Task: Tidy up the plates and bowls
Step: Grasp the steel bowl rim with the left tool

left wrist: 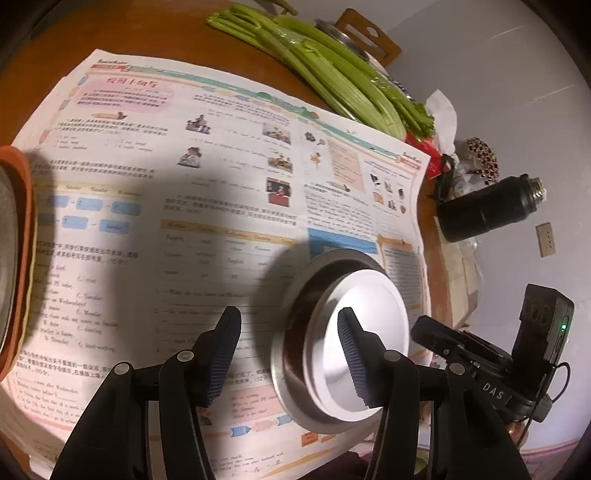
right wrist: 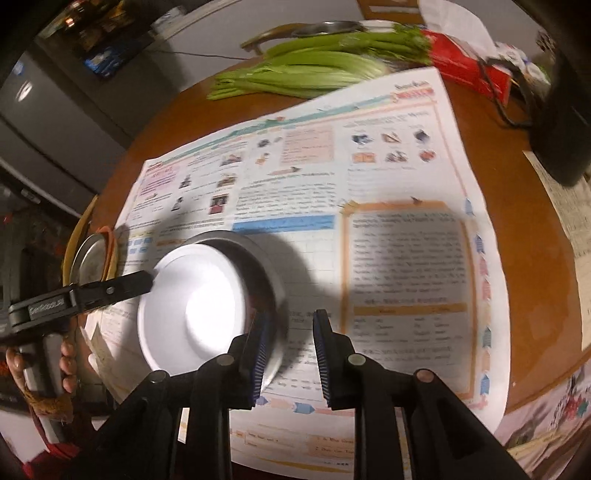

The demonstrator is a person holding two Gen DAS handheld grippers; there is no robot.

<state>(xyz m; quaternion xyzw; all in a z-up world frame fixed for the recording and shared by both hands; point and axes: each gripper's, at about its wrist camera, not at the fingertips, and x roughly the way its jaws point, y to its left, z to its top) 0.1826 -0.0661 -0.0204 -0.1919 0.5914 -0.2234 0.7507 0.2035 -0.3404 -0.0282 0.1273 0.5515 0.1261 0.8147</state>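
A white plate [left wrist: 365, 332] lies inside a steel bowl [left wrist: 295, 306] on the newspaper-covered table [left wrist: 155, 33]. My left gripper [left wrist: 291, 354] is open, its right finger over the plate, its left finger over the paper beside the bowl. In the right wrist view the same white plate [right wrist: 192, 306] sits in the steel bowl [right wrist: 266, 266], with the left gripper's finger [right wrist: 129, 284] touching the plate's far rim. My right gripper [right wrist: 290, 354] is open and empty, just right of the bowl's rim. A steel plate on an orange dish [right wrist: 90, 258] sits at the table's left edge.
Celery stalks [left wrist: 332, 74] lie at the back of the table. A black flask [left wrist: 484, 210] lies on its side at the right, next to a red packet [right wrist: 465, 66] and clutter. The orange dish's rim [left wrist: 22, 240] shows at the left. A newspaper [right wrist: 332, 184] covers the table's middle.
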